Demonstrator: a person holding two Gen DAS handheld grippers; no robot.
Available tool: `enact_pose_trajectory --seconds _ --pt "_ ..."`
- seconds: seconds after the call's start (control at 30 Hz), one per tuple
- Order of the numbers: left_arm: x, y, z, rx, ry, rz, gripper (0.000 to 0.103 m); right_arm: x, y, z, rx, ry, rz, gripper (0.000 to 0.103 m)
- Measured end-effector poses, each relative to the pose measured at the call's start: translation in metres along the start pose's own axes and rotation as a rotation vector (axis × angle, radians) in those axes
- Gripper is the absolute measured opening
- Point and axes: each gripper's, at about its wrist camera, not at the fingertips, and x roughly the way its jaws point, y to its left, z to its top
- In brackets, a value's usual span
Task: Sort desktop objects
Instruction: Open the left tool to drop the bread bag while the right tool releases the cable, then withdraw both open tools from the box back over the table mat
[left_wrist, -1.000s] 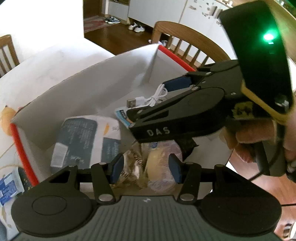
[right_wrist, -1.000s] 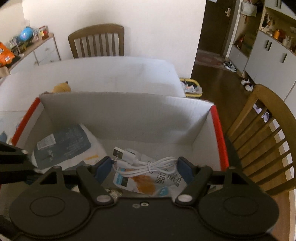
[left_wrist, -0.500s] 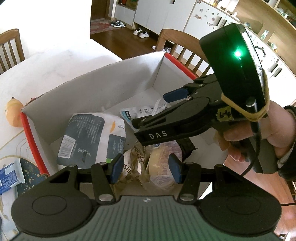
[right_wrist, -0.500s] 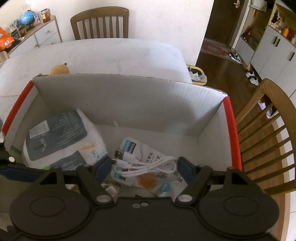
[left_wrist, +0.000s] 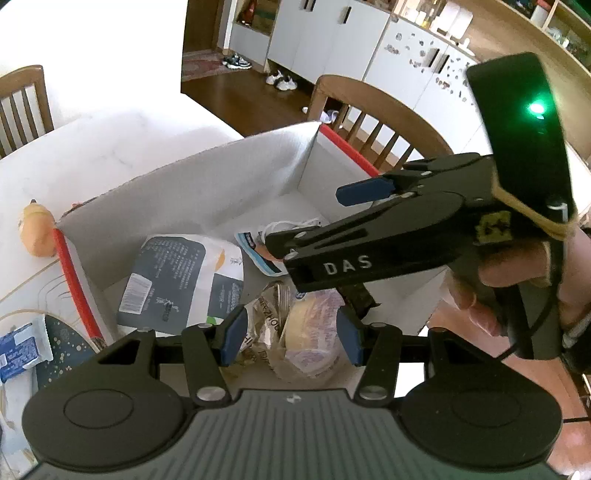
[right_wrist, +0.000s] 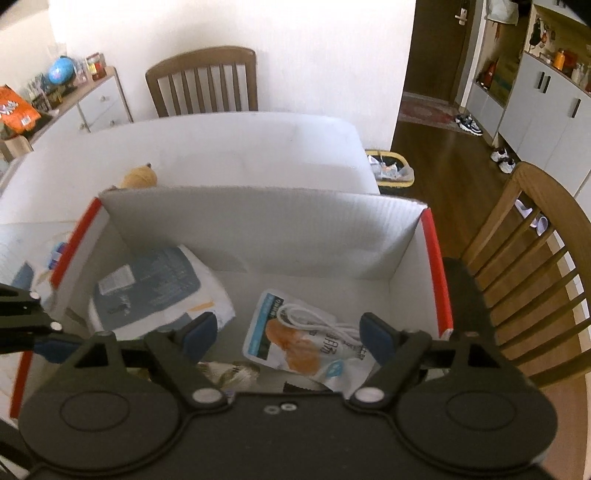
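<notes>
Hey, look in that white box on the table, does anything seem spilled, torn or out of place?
Nothing looks spilled or damaged. Inside the box the grey-and-white bag, the snack pouch with the white cable coiled on top, and the clear-wrapped bun simply lie loose at mixed angles. A small orange toy lies outside, behind the box.

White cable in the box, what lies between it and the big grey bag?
Bare box floor separates the grey bag from the white cable, which rests on a blue-and-orange pouch. The right wrist view shows it.
</notes>
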Motion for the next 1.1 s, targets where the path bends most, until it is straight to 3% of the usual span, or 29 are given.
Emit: enact_pose_trajectory --seconds 0.53,1.1 --pt "-0.036 0.003 -0.012 -0.011 -0.091 -0.014 0.052 -0.059 0.020 -0.001 0.011 -0.100 0.046 0.088" --pt "-0.094 0.040 -0.049 0.013 -0.169 -0.035 0.057 -0.087 0.084 -0.015 0.081 -0.148 0.029 0.089"
